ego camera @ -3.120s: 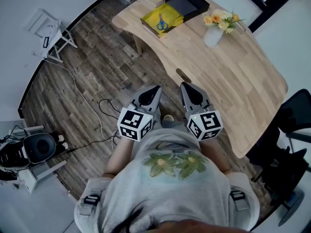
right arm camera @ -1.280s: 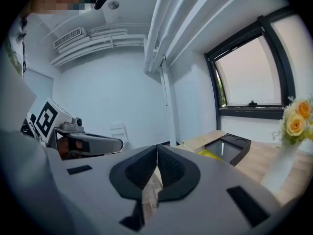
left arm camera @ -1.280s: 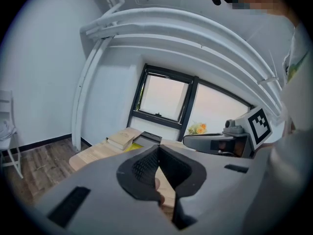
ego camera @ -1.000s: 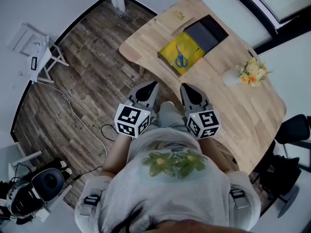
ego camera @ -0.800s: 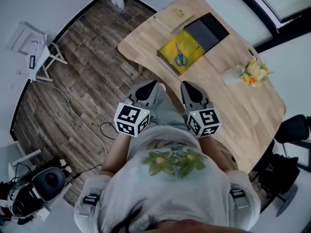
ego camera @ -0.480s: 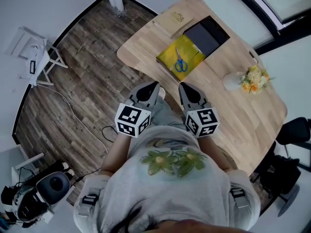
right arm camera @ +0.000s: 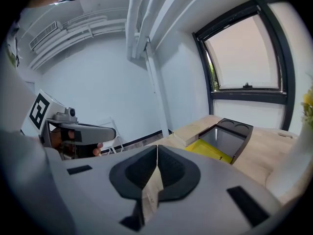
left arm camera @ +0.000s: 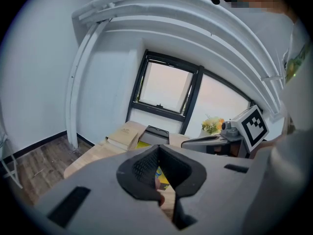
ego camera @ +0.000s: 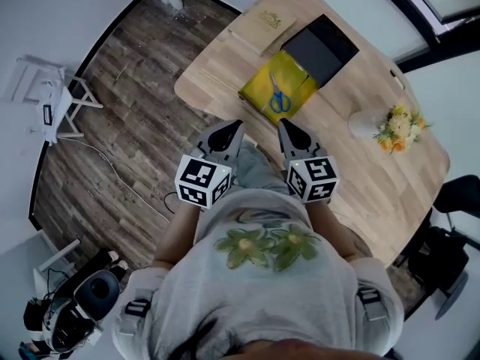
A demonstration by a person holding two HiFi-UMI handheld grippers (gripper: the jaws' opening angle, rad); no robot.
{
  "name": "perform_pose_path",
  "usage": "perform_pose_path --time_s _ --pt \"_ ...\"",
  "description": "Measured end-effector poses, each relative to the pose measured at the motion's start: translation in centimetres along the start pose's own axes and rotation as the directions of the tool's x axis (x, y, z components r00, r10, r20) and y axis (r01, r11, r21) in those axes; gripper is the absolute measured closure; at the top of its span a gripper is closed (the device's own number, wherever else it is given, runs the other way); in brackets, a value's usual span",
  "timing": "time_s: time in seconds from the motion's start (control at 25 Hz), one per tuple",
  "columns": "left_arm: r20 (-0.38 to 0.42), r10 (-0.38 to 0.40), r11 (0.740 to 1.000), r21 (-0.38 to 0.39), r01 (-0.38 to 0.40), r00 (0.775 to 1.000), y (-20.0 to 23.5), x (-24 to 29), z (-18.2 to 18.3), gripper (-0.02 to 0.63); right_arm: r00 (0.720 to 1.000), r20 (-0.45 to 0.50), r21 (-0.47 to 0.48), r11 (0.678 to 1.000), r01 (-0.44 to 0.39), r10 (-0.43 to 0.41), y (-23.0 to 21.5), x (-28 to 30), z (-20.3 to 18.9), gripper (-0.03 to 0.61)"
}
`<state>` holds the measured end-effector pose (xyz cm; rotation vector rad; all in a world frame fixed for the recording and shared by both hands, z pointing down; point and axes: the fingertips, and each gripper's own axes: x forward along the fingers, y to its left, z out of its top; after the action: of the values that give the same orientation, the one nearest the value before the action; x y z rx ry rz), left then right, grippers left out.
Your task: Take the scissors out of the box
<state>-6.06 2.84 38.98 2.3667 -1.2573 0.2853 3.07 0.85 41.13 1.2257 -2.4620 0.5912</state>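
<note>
Blue-handled scissors lie inside the yellow box near the wooden table's near-left edge. Its black lid rests beside it, farther back. Both grippers are held side by side in front of the person's body, short of the table. My left gripper is shut and empty, its tips meeting. My right gripper is shut with nothing between its jaws. The right gripper view shows the yellow box and lid ahead to the right. The scissors do not show in either gripper view.
A tan book lies at the table's far corner. A white vase of flowers stands on the right side. A black chair is at the right. White racks and cables sit on the wood floor to the left.
Both grippers have moved forward toward the table, still shut. The yellow box with the scissors now sits nearer to their tips in the head view.
</note>
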Motion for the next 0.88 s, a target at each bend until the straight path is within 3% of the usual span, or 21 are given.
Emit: perform_pose_path --time_s 0.88 --pt "-0.13 -0.075 0.996 0.03 0.08 0.989 2.5 8.6 -1.1 0.607 0.989 -0.136 0.079 0.995 0.065 -0.054 -6.1 7.2 -2.5 0.569"
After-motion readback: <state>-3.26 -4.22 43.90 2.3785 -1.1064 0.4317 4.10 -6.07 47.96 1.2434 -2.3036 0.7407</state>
